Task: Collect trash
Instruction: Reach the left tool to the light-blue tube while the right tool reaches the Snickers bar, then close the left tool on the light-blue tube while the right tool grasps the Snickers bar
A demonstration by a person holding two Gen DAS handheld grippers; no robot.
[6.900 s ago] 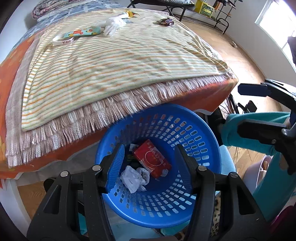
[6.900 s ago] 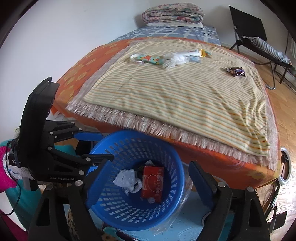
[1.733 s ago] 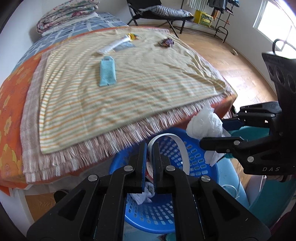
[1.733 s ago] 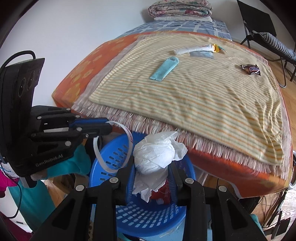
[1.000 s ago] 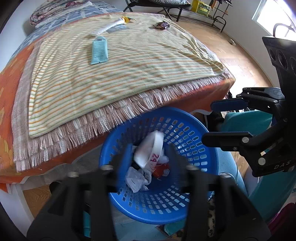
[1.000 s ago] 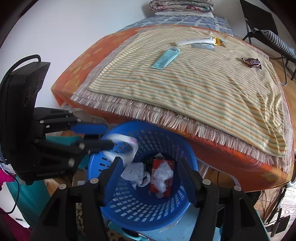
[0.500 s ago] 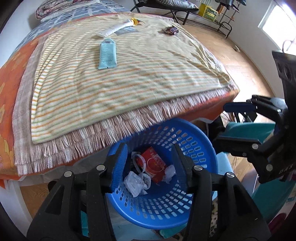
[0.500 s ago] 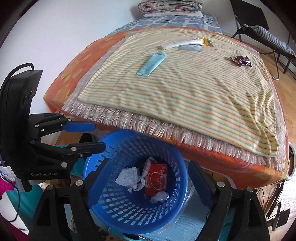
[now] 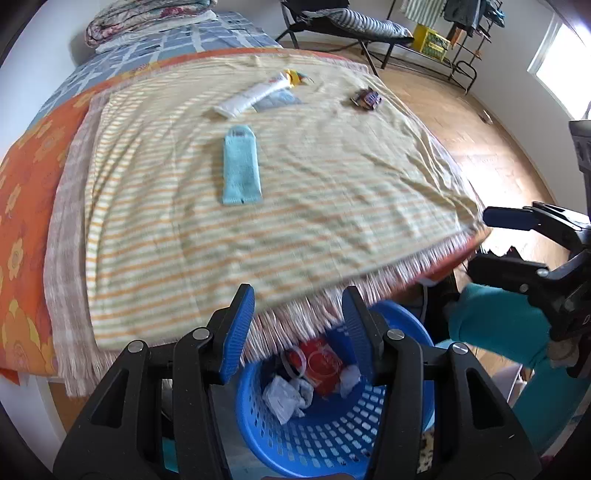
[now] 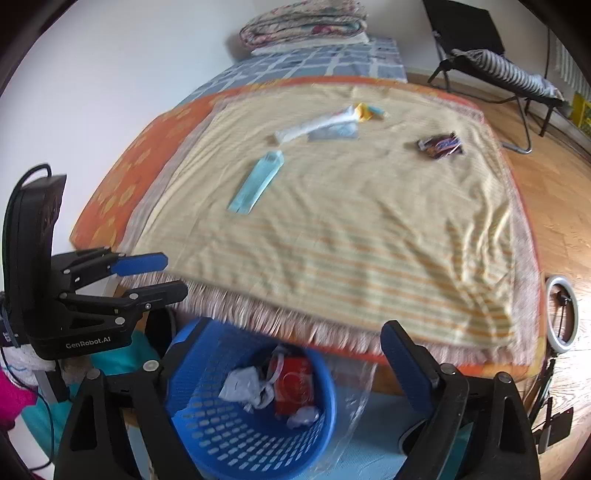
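The striped blanket (image 9: 303,206) covers the bed, with a light blue packet (image 9: 241,170), a white tube (image 9: 251,96) and a dark candy wrapper (image 10: 440,144) lying well apart on it. Below its fringe stands the blue basket (image 10: 221,439) holding a red box (image 10: 295,384) and crumpled paper (image 10: 242,384). The left gripper (image 9: 298,325) and the right gripper (image 10: 284,365) both stand wide and hold nothing.

Bed (image 9: 33,177) under an orange floral cover, striped fringed blanket (image 9: 314,206) over it, teal packet (image 9: 241,170) mid-blanket, white tube (image 9: 255,96) and candy wrapper (image 9: 366,99) toward the far edge, folded quilt (image 10: 306,20) at the far end, blue basket (image 10: 240,439) on the floor below the near edge
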